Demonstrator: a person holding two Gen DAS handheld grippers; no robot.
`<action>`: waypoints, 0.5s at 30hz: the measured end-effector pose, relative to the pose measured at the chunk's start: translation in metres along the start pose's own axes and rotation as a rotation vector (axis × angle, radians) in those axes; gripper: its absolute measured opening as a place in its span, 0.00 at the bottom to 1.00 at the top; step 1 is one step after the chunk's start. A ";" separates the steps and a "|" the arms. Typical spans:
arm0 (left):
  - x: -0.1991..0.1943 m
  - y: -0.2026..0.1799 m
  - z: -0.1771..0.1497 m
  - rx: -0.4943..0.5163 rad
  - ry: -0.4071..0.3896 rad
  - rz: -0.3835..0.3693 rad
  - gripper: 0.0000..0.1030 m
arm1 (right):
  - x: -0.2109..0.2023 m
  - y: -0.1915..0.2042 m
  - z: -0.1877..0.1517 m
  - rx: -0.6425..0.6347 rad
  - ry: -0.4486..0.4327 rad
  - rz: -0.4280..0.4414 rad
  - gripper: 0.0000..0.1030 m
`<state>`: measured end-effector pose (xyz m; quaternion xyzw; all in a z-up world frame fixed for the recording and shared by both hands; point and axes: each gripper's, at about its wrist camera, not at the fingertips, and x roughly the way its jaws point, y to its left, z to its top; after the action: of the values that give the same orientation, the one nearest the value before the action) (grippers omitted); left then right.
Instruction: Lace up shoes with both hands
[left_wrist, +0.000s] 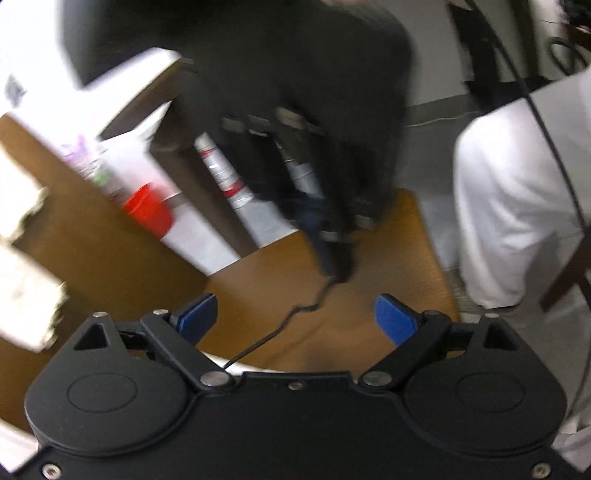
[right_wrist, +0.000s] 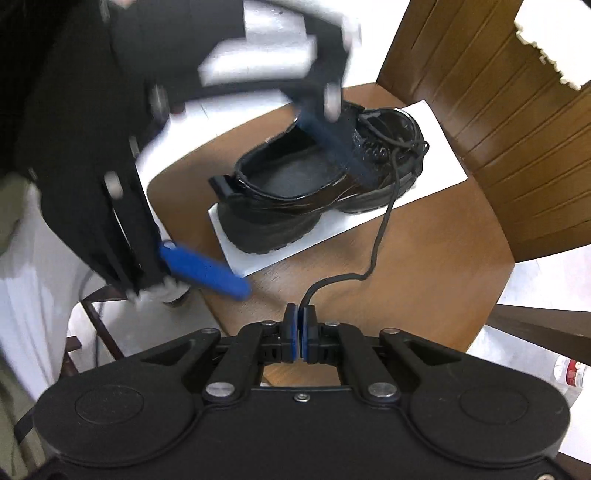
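Closest to me on the right wrist view, my right gripper has its blue fingers pinched together on the end of the black lace. From there the lace curls over the brown table and climbs to the eyelets of the black shoe. That shoe sits on a white sheet lying flat on the table, heel toward me, toe toward the wooden panel behind it. My left gripper is a blur to the left of the shoe, fingers spread wide, one blue finger low beside the heel, the other across the shoe's tongue, nothing held between them.

On the left wrist view, the fingers stand far apart with only the lace running over the table between them. Beyond, the right gripper hangs over the table with the lace at its tip. A red cup shows to the left past the table's edge, and white cloth to the right.
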<state>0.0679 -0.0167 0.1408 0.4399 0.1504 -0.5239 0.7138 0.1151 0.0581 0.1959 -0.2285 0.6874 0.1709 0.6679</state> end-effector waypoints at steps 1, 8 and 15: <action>0.004 -0.004 0.002 0.014 -0.005 -0.012 0.89 | -0.004 0.000 -0.002 -0.003 -0.001 0.003 0.03; 0.036 -0.027 0.019 0.074 -0.019 -0.117 0.41 | -0.025 0.006 -0.015 -0.052 0.031 0.000 0.03; 0.042 -0.023 0.014 0.015 -0.031 -0.117 0.06 | -0.028 0.007 -0.022 -0.050 0.016 0.011 0.03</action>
<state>0.0611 -0.0548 0.1100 0.4277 0.1608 -0.5725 0.6808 0.0925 0.0544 0.2248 -0.2429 0.6893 0.1900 0.6556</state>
